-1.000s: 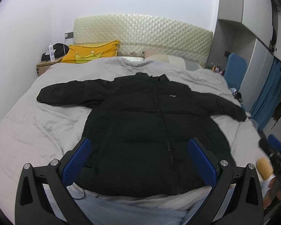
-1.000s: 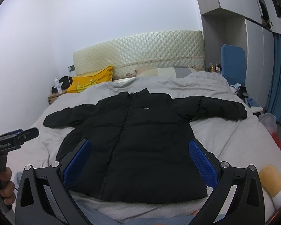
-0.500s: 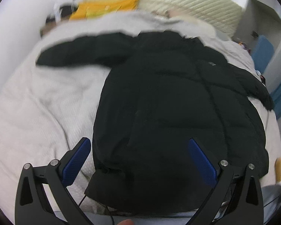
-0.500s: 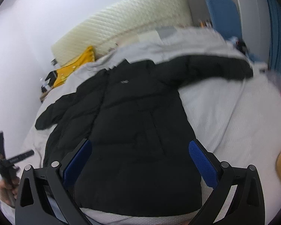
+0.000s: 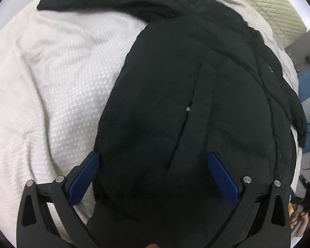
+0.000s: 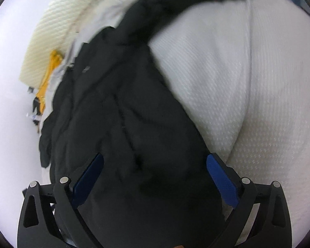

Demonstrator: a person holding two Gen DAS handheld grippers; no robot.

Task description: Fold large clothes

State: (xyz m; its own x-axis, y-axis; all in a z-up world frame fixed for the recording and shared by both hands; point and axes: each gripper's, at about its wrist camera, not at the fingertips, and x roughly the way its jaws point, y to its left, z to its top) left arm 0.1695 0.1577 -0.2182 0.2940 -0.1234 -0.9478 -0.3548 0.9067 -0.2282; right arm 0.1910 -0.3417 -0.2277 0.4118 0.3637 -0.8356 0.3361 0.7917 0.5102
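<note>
A black puffer jacket lies flat, front up, on a white bedcover, sleeves spread to both sides. My left gripper is open and hangs close over the jacket's lower left part, its blue pads straddling the left hem edge. My right gripper is open close over the jacket at its lower right part, near its right edge. The right sleeve runs up and away. Neither gripper holds cloth.
A cream quilted headboard stands at the far end of the bed. A yellow pillow lies at the head of the bed. A blue chair stands beside the bed on the right.
Both grippers have dropped down and forward from a high view of the whole bed to close over the jacket's lower corners. Both stay open. The jacket has not moved.
</note>
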